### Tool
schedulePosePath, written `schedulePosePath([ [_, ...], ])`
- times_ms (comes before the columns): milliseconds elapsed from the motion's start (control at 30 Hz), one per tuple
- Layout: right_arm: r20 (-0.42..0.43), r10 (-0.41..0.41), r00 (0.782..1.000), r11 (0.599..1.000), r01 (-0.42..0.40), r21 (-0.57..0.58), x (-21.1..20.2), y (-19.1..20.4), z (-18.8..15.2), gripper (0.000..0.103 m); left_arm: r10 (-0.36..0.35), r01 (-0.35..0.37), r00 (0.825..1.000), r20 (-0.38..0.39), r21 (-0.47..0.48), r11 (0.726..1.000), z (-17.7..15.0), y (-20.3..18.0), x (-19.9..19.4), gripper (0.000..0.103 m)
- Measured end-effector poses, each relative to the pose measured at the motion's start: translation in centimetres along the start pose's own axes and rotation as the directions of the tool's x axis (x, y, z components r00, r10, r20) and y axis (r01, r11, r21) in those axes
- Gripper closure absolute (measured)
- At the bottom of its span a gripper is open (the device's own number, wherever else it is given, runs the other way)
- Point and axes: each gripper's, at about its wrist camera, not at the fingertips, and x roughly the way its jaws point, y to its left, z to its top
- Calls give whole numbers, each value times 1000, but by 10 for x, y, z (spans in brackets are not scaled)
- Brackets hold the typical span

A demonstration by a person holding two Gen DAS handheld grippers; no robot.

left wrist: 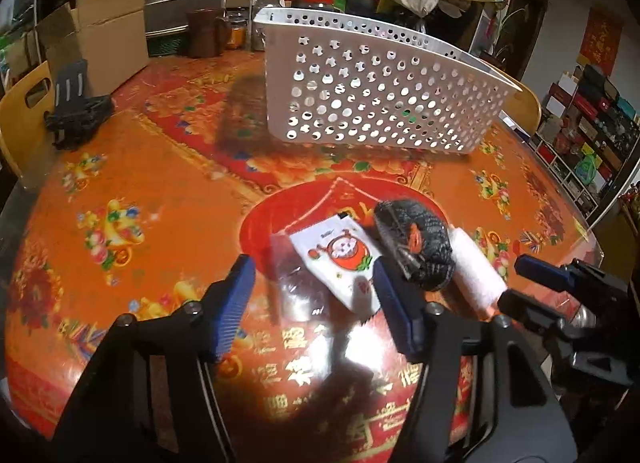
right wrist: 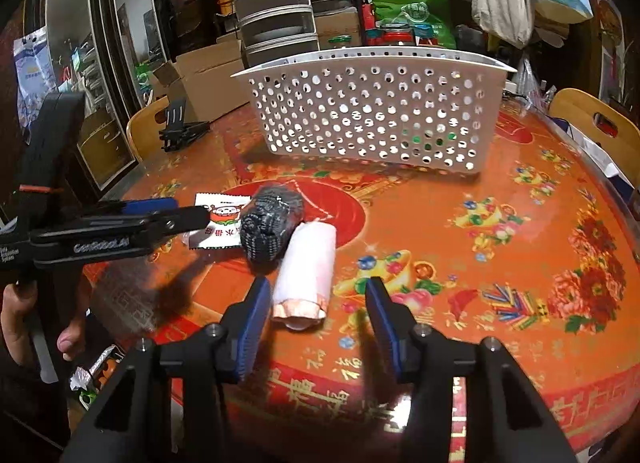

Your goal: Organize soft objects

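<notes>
On the round table (left wrist: 132,167) with a red and orange cloth, three soft things lie close together. A flat white packet (left wrist: 340,259) with an orange cartoon print lies on the left. A dark rolled bundle (left wrist: 416,243) with a net pattern lies touching it on the right side. A white roll (right wrist: 308,263) with a pinkish crumpled end lies just beside the bundle, touching it.

The left gripper (left wrist: 316,299) is partly open. The packet is between its blue pads (left wrist: 236,303), but the pads do not press on it. The right gripper (right wrist: 316,315) is also partly open. The near end of the white roll is between its fingers, close to the left pad (right wrist: 256,327), and it is not possible to tell if this pad touches it; the right pad is apart from the roll.

A white basket (right wrist: 360,111) with many holes stands behind the three things, well apart from them. In the right wrist view, a hand (right wrist: 20,319) holds the handle of the left gripper.
</notes>
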Motion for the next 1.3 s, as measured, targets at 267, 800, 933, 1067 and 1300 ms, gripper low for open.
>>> schedulePosePath([
  [267, -9, -10, 1000, 1000, 10, -7, 5, 0, -1, 57, 12, -12, 1000, -3, 30, 999, 8, -12, 13, 58],
  [800, -29, 14, 999, 1000, -14, -15, 14, 1, -4, 57, 48, -49, 999, 16, 31, 998, 7, -17, 19, 97],
  [933, -32, 32, 999, 999, -33, -22, 17, 2, -5, 64, 39, -40, 999, 19, 42, 998, 6, -20, 18, 101],
  [1067, -33, 43, 999, 998, -45, -37, 16, 6, -4, 78, 32, -35, 998, 50, 58, 998, 5, -23, 11, 102],
  [1300, -6, 19, 1000, 999, -19, -29, 7, 1, -1, 80, 24, -31, 997, 79, 82, 996, 8, -28, 0, 102],
])
